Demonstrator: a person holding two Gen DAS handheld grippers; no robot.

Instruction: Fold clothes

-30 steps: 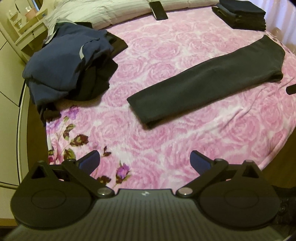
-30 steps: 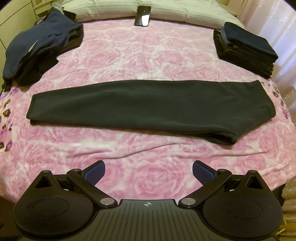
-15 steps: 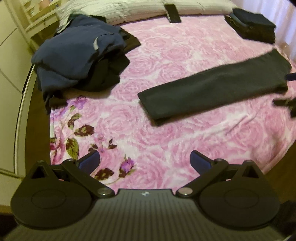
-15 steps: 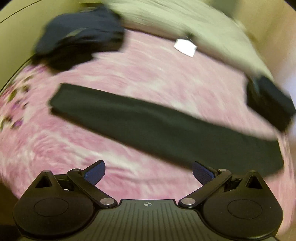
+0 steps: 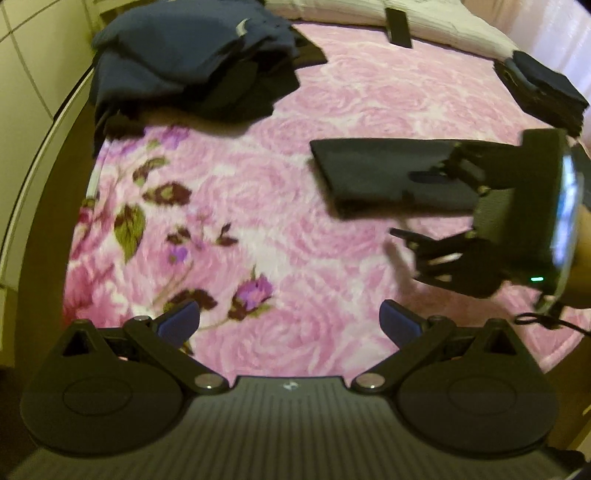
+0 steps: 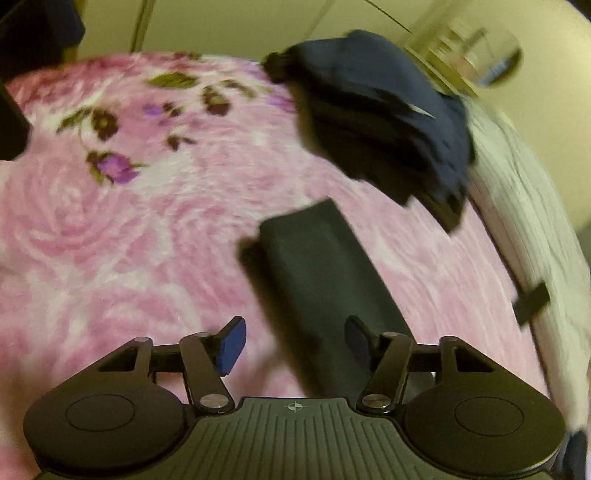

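A long dark grey folded garment (image 5: 384,173) lies across the pink rose blanket (image 5: 258,206). It also shows in the right wrist view (image 6: 321,273), running away from my fingers. My right gripper (image 6: 293,341) is open and hovers over the garment's near part; from the left wrist view the right gripper (image 5: 417,206) sits above the garment's front edge. My left gripper (image 5: 290,321) is open and empty over the blanket's front left, apart from the garment.
A heap of navy unfolded clothes (image 5: 192,59) lies at the back left, and shows in the right wrist view (image 6: 380,122). A stack of folded dark clothes (image 5: 543,92) sits at the back right. A phone (image 5: 397,27) lies near the pillows.
My right gripper has swung left and down over the garment, turning along its length, and its fingers have narrowed. My left gripper has shifted left and closer to the blanket.
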